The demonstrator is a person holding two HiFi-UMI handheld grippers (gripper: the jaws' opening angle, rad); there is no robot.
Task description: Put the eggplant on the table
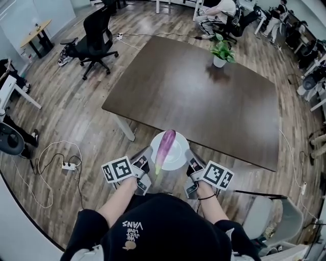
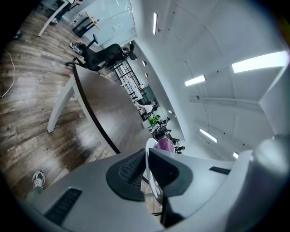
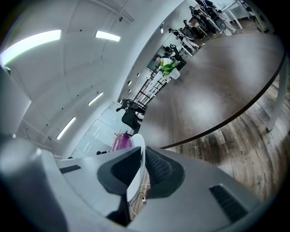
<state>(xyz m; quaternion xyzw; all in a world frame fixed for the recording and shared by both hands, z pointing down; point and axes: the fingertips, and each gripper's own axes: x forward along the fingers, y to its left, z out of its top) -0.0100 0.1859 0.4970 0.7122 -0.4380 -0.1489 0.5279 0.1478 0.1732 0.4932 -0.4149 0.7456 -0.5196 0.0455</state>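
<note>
A purple eggplant (image 1: pixel 165 145) lies on a white plate (image 1: pixel 174 157) held in the air at the near edge of the dark brown table (image 1: pixel 198 92). My left gripper (image 1: pixel 144 163) is shut on the plate's left rim, and my right gripper (image 1: pixel 192 164) is shut on its right rim. In the left gripper view the plate's rim (image 2: pixel 150 168) stands edge-on between the jaws of the left gripper (image 2: pixel 147 174), with the eggplant (image 2: pixel 164 145) just beyond. In the right gripper view the plate's rim (image 3: pixel 136 170) is pinched by the right gripper (image 3: pixel 138 174), and the eggplant (image 3: pixel 121 142) peeks behind it.
A potted green plant (image 1: pixel 222 52) stands at the table's far side. A black office chair (image 1: pixel 94 41) is on the wooden floor to the left. A power strip with cables (image 1: pixel 67 164) lies on the floor near left. A person sits at desks at the back (image 1: pixel 219 12).
</note>
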